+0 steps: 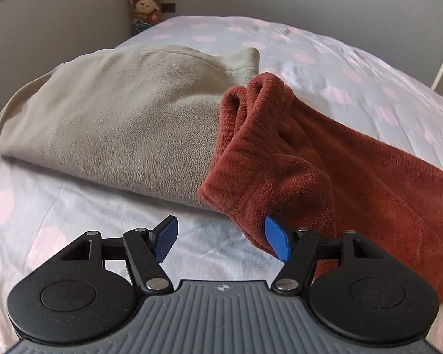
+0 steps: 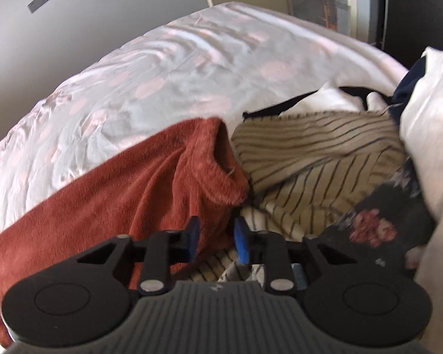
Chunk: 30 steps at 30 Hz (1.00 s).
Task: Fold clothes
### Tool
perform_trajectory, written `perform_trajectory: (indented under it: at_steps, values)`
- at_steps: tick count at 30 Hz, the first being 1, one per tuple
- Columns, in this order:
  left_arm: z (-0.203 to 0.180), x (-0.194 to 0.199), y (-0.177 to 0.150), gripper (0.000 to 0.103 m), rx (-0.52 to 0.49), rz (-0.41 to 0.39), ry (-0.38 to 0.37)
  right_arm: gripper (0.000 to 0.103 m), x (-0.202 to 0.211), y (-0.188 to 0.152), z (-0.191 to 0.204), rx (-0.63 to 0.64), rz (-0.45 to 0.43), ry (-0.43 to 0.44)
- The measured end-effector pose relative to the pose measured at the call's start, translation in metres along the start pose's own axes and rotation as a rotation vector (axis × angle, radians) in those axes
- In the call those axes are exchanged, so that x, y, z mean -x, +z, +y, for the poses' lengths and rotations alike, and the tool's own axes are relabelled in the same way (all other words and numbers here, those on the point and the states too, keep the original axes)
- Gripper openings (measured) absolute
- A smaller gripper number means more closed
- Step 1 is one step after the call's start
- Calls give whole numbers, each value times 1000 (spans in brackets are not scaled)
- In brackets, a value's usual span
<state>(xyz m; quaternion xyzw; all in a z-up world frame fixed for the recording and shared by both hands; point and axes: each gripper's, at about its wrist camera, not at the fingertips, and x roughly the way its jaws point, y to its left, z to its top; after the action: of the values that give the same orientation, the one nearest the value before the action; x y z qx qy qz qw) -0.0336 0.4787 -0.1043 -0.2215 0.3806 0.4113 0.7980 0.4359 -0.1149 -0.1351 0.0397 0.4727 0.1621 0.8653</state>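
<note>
Left gripper (image 1: 221, 237) hangs low over the polka-dot bedsheet (image 1: 109, 215) with its blue pads spread wide and nothing between them; the right-hand pad (image 1: 276, 239) just touches the near corner of the rust-red fleece garment (image 1: 295, 159), which lies from about 1 o'clock out to 3 o'clock of that gripper. Right gripper (image 2: 215, 239) is pinched down on the other end of the same rust-red fleece garment (image 2: 118, 194), the pads nearly together with a fold of red pile between them.

From where I stand the fleece runs as one long band across the bed, its long axis stretching between the two grippers. In the left wrist view its bunched, open end points toward 11 o'clock, up against the folded beige fleece (image 1: 118, 112); in the right wrist view the cuff-like end points toward 1 o'clock, beside the striped shirt (image 2: 316, 144) in the unfolded pile.

I'd judge the left hand is nearer the free corner, so it need only slide toward 2 o'clock and close.
</note>
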Motion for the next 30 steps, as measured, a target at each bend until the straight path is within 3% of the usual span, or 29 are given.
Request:
perform_trajectory:
  at_steps: [4, 6, 8, 12, 15, 19, 20, 23, 25, 26, 30]
  values:
    - [-9, -5, -18, 64, -32, -38, 6, 24, -22, -17, 11, 176, 33, -72]
    - [-14, -11, -24, 64, -46, -40, -12, 25, -29, -21, 12, 221, 11, -64]
    - [-18, -18, -27, 64, -40, -31, -47, 41, -33, -20, 10, 222, -18, -36]
    - [-22, -20, -22, 64, 27, -70, -113, 42, -42, -15, 3, 160, -53, -4]
    - [-20, -27, -19, 64, 99, -69, -132, 30, -54, -13, -3, 106, -27, -5]
    - [-16, -32, -12, 64, 189, -106, -159, 24, -49, -13, 8, 144, -43, -44]
    - [-16, -32, -11, 61, 201, -121, -164, 23, -45, -12, 12, 154, -59, -55]
    - [-16, -38, -9, 29, 225, -101, -156, 21, -26, -8, 23, 192, -121, -75]
    - [-12, -43, -9, 23, 237, -79, -132, 20, -12, -2, 31, 233, -166, -92]
    - [-9, -45, -10, 20, 242, -72, -126, 11, -5, 1, 34, 252, -189, -105]
    - [1, -46, -11, 15, 264, -63, -115, 0, 6, 20, 30, 246, -208, -187]
